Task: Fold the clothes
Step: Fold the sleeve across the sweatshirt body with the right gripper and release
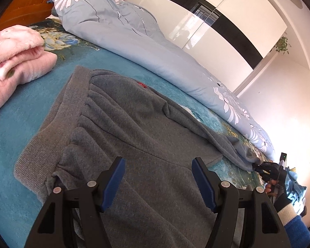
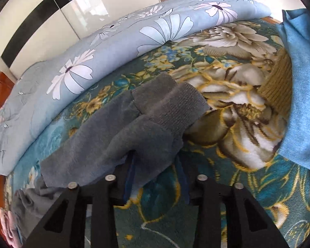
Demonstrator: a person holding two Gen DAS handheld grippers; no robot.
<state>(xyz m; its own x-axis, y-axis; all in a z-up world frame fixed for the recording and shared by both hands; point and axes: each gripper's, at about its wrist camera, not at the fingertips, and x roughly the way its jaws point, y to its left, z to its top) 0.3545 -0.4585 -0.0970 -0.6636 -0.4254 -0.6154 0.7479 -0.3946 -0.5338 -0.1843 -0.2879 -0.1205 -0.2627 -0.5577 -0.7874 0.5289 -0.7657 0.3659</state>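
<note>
left tool (image 1: 158, 183): jaws spread wide, blue pads apart, hovering just over the grey trousers (image 1: 122, 124); nothing between the pads, no contact visible.

right tool (image 2: 155, 177): in the left wrist view it sits at the far leg end, nose at the hem. in its own view grey cloth drapes over the finger tips and hides the pads; jaws pressed together, pinching the trouser leg near the cuffs (image 2: 175, 103). a gloved hand (image 1: 283, 196) with a blue sleeve carries it.

trousers: grey fleece, lying flat on the bed (image 1: 31, 107) over a teal floral blanket (image 2: 237, 113). ribbed waistband (image 1: 57, 122) at the left, gathered pleats below it, small red tag (image 1: 141, 85) near the top. legs run away to the right, laid one on the other, cuffs ribbed.

count: two tools; one pair of grey trousers, two cuffs; one folded pink garment (image 1: 14, 53) at the left; one pale blue daisy quilt (image 1: 122, 31) rolled along the far side; one blue cloth (image 2: 301, 82) at the right, over an olive knit piece (image 2: 279, 86).
</note>
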